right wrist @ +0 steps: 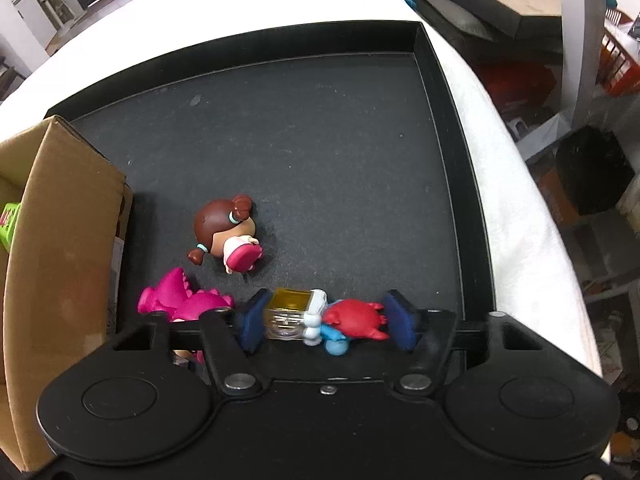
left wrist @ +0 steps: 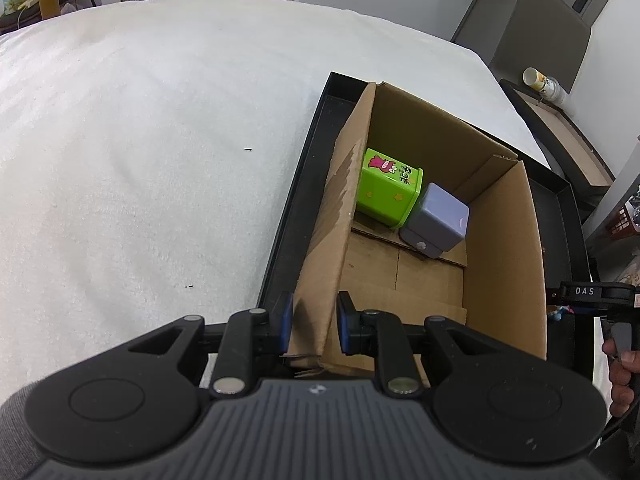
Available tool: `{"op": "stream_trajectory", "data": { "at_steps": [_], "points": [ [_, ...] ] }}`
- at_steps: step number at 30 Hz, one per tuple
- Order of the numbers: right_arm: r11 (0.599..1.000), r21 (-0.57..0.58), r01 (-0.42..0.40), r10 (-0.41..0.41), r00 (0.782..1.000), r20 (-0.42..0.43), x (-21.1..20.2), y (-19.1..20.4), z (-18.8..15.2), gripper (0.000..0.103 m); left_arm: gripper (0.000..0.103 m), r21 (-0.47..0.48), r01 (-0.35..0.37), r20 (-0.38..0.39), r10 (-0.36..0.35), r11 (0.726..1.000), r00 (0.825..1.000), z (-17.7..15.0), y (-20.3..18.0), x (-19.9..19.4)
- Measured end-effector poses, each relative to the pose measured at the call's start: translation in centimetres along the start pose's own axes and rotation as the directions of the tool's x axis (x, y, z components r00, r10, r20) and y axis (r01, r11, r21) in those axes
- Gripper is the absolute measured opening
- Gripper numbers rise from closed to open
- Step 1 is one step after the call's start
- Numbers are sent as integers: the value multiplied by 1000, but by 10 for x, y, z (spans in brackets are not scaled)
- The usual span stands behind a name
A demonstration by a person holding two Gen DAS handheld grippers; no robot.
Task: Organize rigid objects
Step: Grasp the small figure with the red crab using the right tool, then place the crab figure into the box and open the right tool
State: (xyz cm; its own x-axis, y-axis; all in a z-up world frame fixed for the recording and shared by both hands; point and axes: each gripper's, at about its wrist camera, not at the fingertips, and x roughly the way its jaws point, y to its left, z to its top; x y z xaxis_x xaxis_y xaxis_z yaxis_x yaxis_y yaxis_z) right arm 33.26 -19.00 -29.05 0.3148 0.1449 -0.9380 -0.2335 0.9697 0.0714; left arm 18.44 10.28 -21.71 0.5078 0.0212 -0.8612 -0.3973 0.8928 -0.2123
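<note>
Left tongs (left wrist: 311, 322) were clenched on the box wall (left wrist: 320, 248), blue pads either side of the cardboard at bottom centre of the left view. Likely purpose: steadying the box (left wrist: 504, 240) so it would not slide or tip while toys get dropped in. The box sat inside the black tray (left wrist: 292, 208), right of centre, on the white surface (left wrist: 140, 140).

Already in the box, at its far end: a green tin (left wrist: 386, 188) and a grey cube (left wrist: 438, 222), touching each other. Near floor of the box was bare, so room remained.

Right tongs (right wrist: 323, 318) pointed steeply down at bottom centre of the right view, jaws part open and straddling a small cluster: a clear-and-yellow cube (right wrist: 287, 314) against the left pad, a red crab (right wrist: 354, 318) near the right pad, a white-and-blue figure (right wrist: 316, 322) between them. The left pad seemed to touch the cube; the right pad looked just short of the crab. Not gripping yet, as I read it. Which piece was the target I cannot tell; three things in the gap risked a messy pinch.

A pink dino (right wrist: 182, 298) lay just left of the tongs, a doll (right wrist: 226, 236) above it at centre-left, both loose on the tray floor (right wrist: 300, 140). The box corner (right wrist: 60, 240) stood at left edge, close for a short carry.

Judged stage: mid-task, two items boxed, several toys left.
</note>
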Motion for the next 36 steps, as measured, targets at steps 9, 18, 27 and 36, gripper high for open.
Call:
{"op": "stream_trajectory", "data": {
  "at_steps": [9, 18, 27, 36],
  "points": [
    [999, 44, -20, 19, 999, 26, -11, -10, 8, 60, 20, -5, 6, 9, -6, 1000, 1000, -1, 2, -2],
    [998, 49, -45, 42, 997, 64, -39, -8, 5, 60, 17, -13, 21, 14, -21, 1000, 1000, -1, 5, -4],
    [995, 33, -95, 92, 991, 102, -68, 16, 9, 60, 17, -23, 38, 3, -38, 999, 999, -2, 7, -3],
    [992, -9, -128, 128, 982, 141, -86, 49, 22, 60, 18, -34, 81, -11, -81, 996, 997, -3, 12, -1]
  ]
}}
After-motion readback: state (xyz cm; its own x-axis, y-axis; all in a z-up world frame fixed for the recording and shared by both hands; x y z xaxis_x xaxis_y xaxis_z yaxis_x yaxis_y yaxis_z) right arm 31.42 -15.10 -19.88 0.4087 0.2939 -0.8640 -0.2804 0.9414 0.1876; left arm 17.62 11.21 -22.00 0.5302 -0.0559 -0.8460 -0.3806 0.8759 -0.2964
